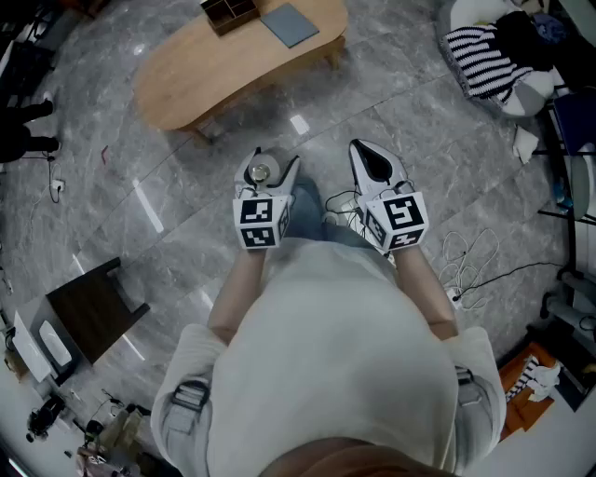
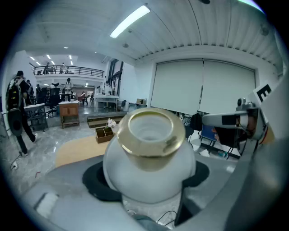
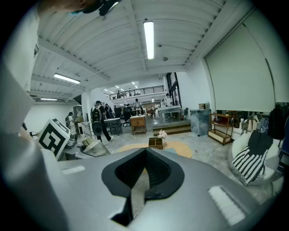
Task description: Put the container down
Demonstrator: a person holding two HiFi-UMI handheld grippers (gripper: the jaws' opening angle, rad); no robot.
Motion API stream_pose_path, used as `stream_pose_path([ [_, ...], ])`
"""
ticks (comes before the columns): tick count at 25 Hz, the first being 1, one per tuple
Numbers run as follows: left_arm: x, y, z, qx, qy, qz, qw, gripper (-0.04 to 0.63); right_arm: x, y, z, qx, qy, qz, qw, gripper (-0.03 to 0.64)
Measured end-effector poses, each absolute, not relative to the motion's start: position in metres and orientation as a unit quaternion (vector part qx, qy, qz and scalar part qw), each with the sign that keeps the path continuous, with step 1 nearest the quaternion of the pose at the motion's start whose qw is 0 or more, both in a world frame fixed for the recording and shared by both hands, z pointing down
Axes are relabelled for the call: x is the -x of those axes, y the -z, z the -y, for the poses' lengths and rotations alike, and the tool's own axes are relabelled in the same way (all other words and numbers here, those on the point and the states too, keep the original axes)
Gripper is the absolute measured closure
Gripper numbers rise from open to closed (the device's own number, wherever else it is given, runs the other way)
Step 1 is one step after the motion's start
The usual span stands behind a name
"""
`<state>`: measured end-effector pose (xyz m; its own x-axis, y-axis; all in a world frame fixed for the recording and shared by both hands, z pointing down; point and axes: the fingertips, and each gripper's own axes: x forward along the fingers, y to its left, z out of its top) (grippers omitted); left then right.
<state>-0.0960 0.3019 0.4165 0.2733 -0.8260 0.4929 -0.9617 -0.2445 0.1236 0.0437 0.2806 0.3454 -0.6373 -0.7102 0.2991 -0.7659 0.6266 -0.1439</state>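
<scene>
The container [image 2: 149, 167] is a round white jar with a gold rim [image 2: 151, 135]. It sits between the black pads of my left gripper [image 2: 146, 185], which is shut on its body and holds it upright in the air. The head view shows the same jar [image 1: 259, 173] in the left gripper [image 1: 268, 183], above the grey floor and short of the wooden table [image 1: 186, 70]. My right gripper [image 1: 375, 166] hovers beside it to the right. Its jaws [image 3: 143, 173] are shut with nothing between them.
On the low wooden table stand a compartment box [image 1: 230, 11] and a grey-blue mat [image 1: 289, 23]. A beanbag with striped cloth [image 1: 484, 61] lies at the back right, and cables [image 1: 466, 270] lie on the floor to the right. A dark stool [image 1: 93, 307] stands at the left.
</scene>
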Motion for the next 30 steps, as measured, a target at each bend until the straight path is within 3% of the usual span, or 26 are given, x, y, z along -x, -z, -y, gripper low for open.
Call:
stream_pose_path([
  [9, 0.08, -0.402, -0.359, -0.779, -0.16, 0.574, 0.196, 0.249, -0.061, -0.349, -0.343, -0.415, -0.136, 0.893, 0.107, 0.62],
  [30, 0.062, -0.39, -0.345, -0.759, -0.119, 0.605, 0.208, 0.249, -0.078, -0.349, -0.342, -0.385, -0.13, 0.909, 0.095, 0.618],
])
